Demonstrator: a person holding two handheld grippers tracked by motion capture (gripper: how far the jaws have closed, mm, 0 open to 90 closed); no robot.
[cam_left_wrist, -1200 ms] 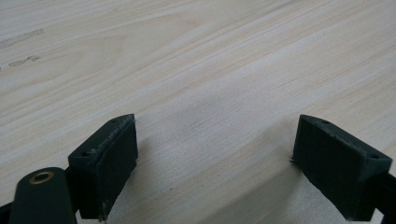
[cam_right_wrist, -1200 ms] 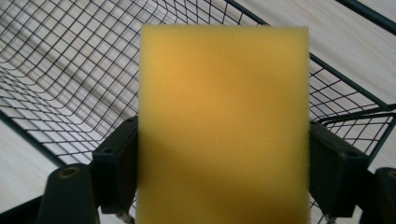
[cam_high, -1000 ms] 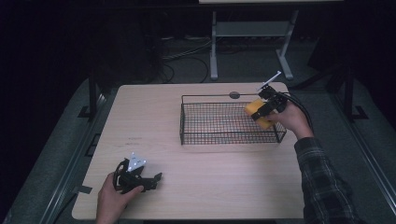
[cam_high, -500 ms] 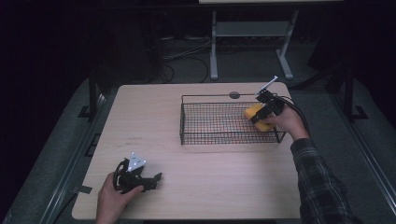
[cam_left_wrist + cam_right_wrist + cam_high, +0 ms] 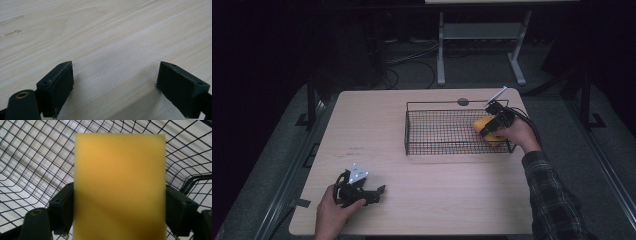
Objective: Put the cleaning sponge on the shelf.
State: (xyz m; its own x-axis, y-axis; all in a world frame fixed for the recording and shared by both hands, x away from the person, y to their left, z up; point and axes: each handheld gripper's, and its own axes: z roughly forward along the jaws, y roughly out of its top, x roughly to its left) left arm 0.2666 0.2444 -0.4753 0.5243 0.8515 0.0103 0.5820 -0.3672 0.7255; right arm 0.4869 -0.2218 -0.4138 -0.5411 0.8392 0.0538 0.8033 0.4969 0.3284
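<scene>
Left gripper: near the front left corner of the wooden table, held in the person's left hand, lying low on the tabletop; grey three-cornered plate on top; jaws point toward the table's right side. In the left gripper view the left gripper has its two black jaws spread wide apart with bare wood grain between them and nothing held

Table: light wood top, rounded corners; small dark round inset near the far edge, just behind the basket; faint pencil-like marks on the left half

Wire basket: black mesh, rectangular, low-walled, standing on the right half of the table, well apart from the left gripper; its long sides run left to right

Yellow sponge: rectangular foam block, inside the basket's right end, above the mesh floor, clamped by the right gripper. In the right gripper view the yellow sponge stands upright between the jaws, one black pad pressed against each of its long sides, basket mesh behind and around it; whether it touches the basket floor cannot be told

Right gripper: reaching over the basket's right end wall, closed on the sponge, held in the person's right hand; plaid sleeve behind; cable trailing off the right side
</scene>
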